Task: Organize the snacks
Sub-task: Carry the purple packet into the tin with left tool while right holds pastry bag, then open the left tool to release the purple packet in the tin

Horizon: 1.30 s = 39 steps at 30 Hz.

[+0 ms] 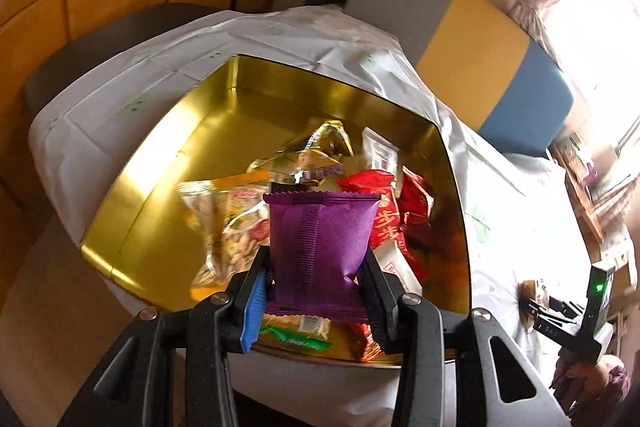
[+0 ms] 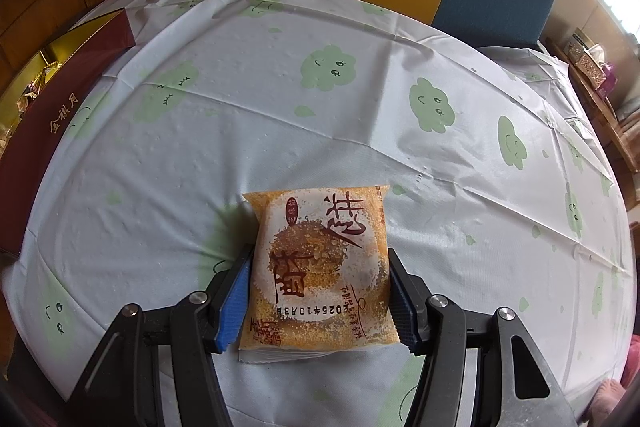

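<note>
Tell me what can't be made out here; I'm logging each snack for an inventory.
- Left wrist view: the shiny purple foil packet held in the left tool hides the snacks behind it in the gold metal tin; their labels are blurred.
- Right wrist view: the right tool flanks the orange printed pastry packet; grip unclear.

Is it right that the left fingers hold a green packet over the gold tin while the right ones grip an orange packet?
Not quite: the packet in the left gripper is purple, as the left wrist view shows. It is over the gold tin, and the right gripper grips the orange packet.
</note>
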Each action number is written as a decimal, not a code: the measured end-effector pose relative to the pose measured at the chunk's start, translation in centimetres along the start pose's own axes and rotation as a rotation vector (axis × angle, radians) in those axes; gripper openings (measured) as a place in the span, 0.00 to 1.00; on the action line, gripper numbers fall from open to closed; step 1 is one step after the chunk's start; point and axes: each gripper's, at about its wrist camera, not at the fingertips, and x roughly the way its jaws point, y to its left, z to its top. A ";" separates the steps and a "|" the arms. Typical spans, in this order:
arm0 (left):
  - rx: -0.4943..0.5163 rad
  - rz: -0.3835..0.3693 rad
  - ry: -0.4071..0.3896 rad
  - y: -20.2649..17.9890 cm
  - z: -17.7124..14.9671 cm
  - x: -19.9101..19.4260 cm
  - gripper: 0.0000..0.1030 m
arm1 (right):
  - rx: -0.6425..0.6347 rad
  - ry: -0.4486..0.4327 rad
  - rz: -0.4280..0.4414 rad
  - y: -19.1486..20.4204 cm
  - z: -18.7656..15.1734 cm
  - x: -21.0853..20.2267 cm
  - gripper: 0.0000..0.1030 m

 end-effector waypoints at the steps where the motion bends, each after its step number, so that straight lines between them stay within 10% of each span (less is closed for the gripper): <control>1: 0.004 0.003 0.001 -0.2 0.2 0.2 0.42 | 0.001 0.000 0.000 0.0 0.0 0.0 0.59; 39: 0.131 0.254 -0.010 -0.3 2.3 5.1 0.38 | -0.013 -0.010 -0.019 0.1 -0.1 -0.1 0.59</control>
